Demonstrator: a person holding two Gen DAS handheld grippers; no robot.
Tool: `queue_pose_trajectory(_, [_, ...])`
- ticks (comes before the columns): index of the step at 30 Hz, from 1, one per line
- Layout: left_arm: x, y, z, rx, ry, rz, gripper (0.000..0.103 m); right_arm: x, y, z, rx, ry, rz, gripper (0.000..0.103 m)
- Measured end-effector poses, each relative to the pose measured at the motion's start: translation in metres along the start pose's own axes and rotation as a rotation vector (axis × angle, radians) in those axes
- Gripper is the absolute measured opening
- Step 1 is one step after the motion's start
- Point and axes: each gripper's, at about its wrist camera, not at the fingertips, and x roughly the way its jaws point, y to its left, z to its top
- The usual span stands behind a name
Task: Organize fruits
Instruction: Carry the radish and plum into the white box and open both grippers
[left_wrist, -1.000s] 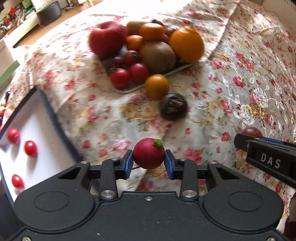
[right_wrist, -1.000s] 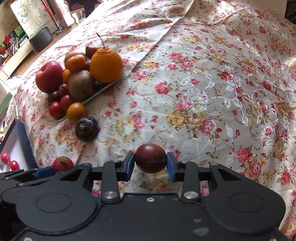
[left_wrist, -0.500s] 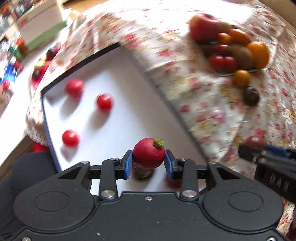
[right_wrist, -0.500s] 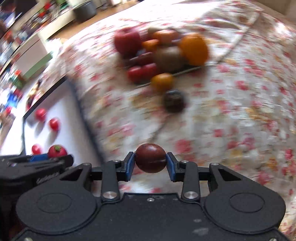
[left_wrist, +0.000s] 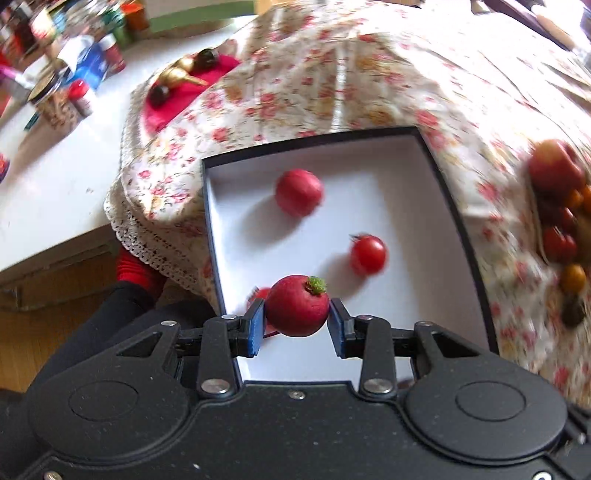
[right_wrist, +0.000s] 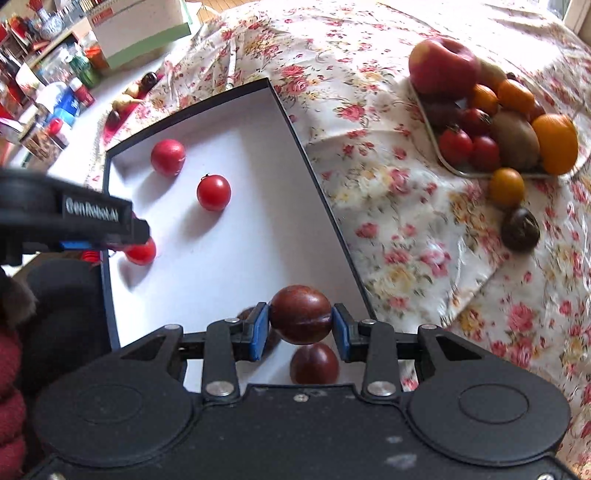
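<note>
My left gripper (left_wrist: 297, 325) is shut on a red radish (left_wrist: 297, 305) with a green stub, held over the near end of the white box (left_wrist: 406, 177). The box holds a red radish (left_wrist: 298, 192), a cherry tomato (left_wrist: 368, 254) and a third red fruit (left_wrist: 261, 294) half hidden behind my fingers. My right gripper (right_wrist: 300, 326) is shut on a dark brown plum (right_wrist: 301, 314) over the box's near right corner (right_wrist: 354, 280). Another dark plum (right_wrist: 314, 363) lies in the box just below it. The left gripper (right_wrist: 88, 218) shows at the box's left side.
A tray (right_wrist: 439, 155) at the right holds an apple (right_wrist: 443, 66), an orange (right_wrist: 556, 142), a kiwi (right_wrist: 515, 138), tomatoes and tangerines. An orange tomato (right_wrist: 506, 186) and a dark fruit (right_wrist: 520, 229) lie on the flowered cloth (right_wrist: 388, 110). Jars and boxes (right_wrist: 62, 92) crowd the far left counter.
Both grippers swung left from over the flowered cloth to over the white box, each still holding its fruit. The fruit tray now lies far right.
</note>
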Motion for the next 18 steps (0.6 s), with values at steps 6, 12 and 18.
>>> queue_pose_trajectory(6, [0.001,0.013,0.006,-0.053,0.003,-0.047,0.045,0.01,0.004,0.002,-0.003,0.02,-0.026,0.038])
queue_pose_trajectory(12, [0.007,-0.001,0.003,0.0,0.04,-0.08,0.045,0.02,-0.01,0.004,0.029,0.018,-0.038,0.038])
queue_pose_trajectory(18, [0.011,-0.005,0.0,0.026,0.058,-0.088,0.045,0.026,-0.021,0.007,0.059,0.017,-0.032,0.037])
